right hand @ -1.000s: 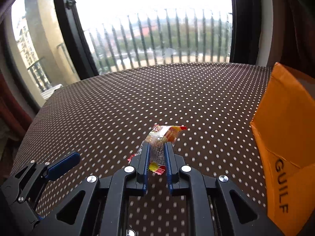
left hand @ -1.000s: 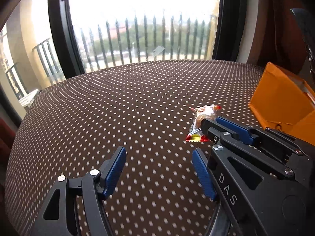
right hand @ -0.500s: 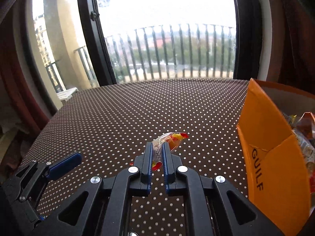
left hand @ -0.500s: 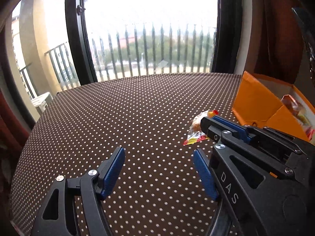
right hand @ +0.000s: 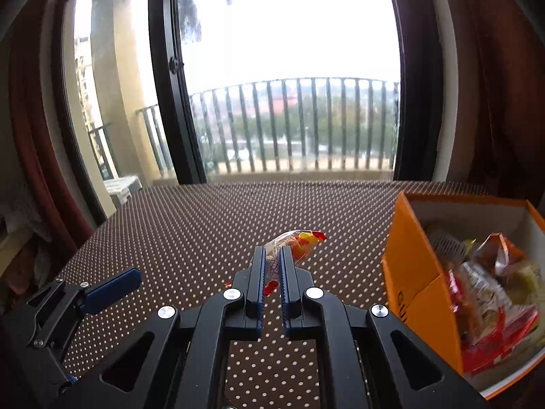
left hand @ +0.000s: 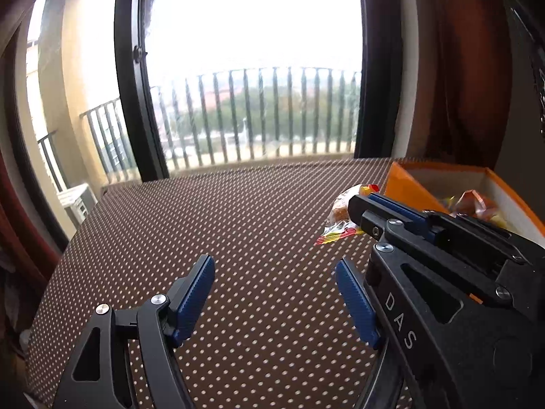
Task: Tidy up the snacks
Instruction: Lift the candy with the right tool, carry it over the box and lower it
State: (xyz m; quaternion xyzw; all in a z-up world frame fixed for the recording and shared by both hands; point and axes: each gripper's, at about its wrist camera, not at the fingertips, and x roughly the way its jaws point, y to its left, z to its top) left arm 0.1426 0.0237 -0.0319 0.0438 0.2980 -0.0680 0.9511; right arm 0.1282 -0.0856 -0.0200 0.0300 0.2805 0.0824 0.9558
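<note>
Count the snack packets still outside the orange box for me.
1. The snack packet is pinched in the right gripper above the dotted table, left of the orange box. Anything behind the grippers stays hidden.

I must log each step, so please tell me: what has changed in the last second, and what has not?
The right tool has lifted the snack packet off the dotted tablecloth, toward the orange box. Its grip stayed shut; the left tool stayed open and empty.

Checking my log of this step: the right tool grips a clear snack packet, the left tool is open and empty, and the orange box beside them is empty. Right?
Not quite: the orange box already holds several snack packets, as the right wrist view shows. The right tool does grip the clear snack packet, and the left tool is open and empty.
</note>
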